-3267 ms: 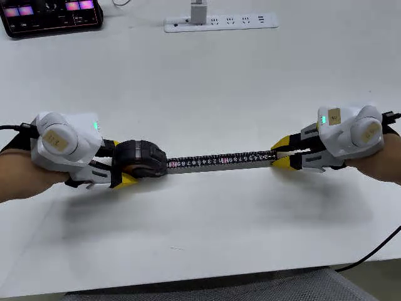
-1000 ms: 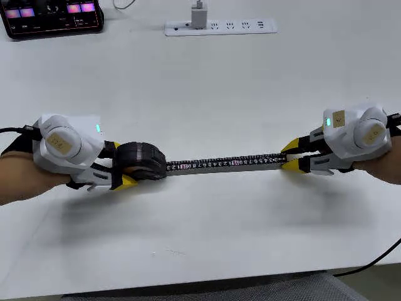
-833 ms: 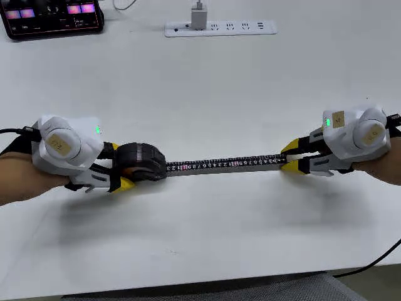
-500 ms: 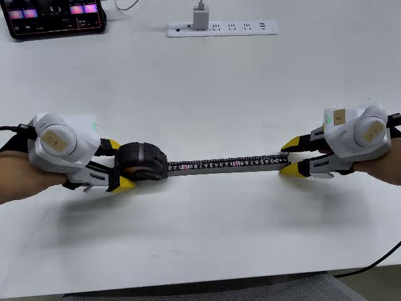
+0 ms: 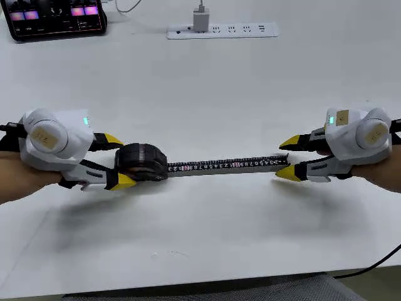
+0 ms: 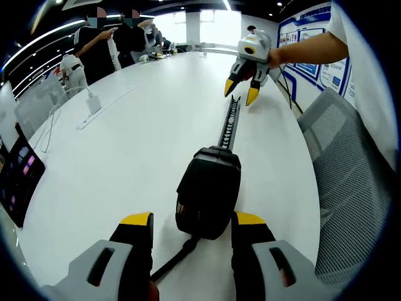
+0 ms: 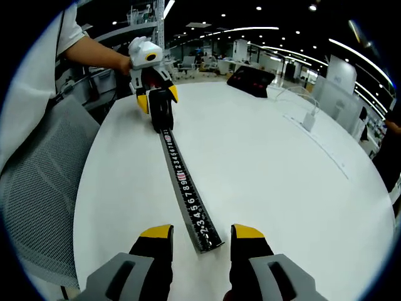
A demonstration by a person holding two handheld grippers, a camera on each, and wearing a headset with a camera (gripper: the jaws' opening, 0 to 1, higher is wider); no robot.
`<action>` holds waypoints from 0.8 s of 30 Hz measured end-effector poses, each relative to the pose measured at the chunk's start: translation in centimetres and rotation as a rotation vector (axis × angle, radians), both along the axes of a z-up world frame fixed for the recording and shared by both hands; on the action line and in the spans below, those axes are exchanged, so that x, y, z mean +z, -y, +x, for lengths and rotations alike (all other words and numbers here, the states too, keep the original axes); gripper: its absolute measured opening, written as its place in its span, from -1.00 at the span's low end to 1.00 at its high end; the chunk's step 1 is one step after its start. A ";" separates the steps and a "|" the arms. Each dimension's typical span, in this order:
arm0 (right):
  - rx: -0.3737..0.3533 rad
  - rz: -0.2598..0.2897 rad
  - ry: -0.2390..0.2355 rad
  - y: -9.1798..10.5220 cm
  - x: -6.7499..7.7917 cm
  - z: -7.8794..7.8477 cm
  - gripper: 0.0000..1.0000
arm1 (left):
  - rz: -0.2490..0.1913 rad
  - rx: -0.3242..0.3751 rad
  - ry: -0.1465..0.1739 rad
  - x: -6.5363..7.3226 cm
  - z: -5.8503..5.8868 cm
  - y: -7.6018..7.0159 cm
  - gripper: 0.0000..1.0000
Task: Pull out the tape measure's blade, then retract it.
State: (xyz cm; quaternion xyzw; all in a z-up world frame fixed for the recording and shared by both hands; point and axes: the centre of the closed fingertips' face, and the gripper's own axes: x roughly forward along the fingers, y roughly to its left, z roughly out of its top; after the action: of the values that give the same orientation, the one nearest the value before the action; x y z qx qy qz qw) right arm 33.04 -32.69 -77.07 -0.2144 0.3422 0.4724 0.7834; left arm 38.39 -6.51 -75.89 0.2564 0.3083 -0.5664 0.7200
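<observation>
The black tape measure case [image 5: 141, 162] lies on the white table [image 5: 207, 94], and its dark numbered blade [image 5: 229, 165] is stretched out to the right. My left gripper [image 5: 119, 160] is open, with one yellow-tipped jaw on each side of the case [image 6: 208, 191] and neither clamping it. My right gripper [image 5: 287, 158] is open too, and the blade's end hook lies loose between its jaws. In the right gripper view the blade [image 7: 187, 194] runs from my jaws [image 7: 202, 233] back to the case [image 7: 161, 106]. In the left gripper view the jaws [image 6: 193, 219] frame the case.
A white power strip [image 5: 222, 29] with a plugged charger lies at the far edge. A dark device with a lit screen [image 5: 56, 15] stands at the back left. A grey mesh chair [image 5: 250, 291] is below the table's front edge. People stand at the far end [image 6: 113, 44].
Both grippers have opened: the left let go of the case and the right let go of the blade's end. The blade stays stretched out on the table.
</observation>
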 end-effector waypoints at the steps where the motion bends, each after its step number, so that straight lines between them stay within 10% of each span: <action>1: -0.008 0.005 0.007 -0.1 0.1 0.0 -0.32 | -0.007 0.014 0.005 0.2 0.1 -0.1 -0.07; 24: -0.201 0.051 0.015 -0.6 0.6 -1.8 0.19 | -0.102 0.188 -0.021 1.2 -1.4 -1.0 0.38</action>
State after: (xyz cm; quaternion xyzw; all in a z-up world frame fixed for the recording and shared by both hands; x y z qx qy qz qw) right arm 31.20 -32.09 -76.42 -0.1626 0.3439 0.3986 0.8345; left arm 36.99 -5.47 -74.68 0.1835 0.3096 -0.5139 0.7787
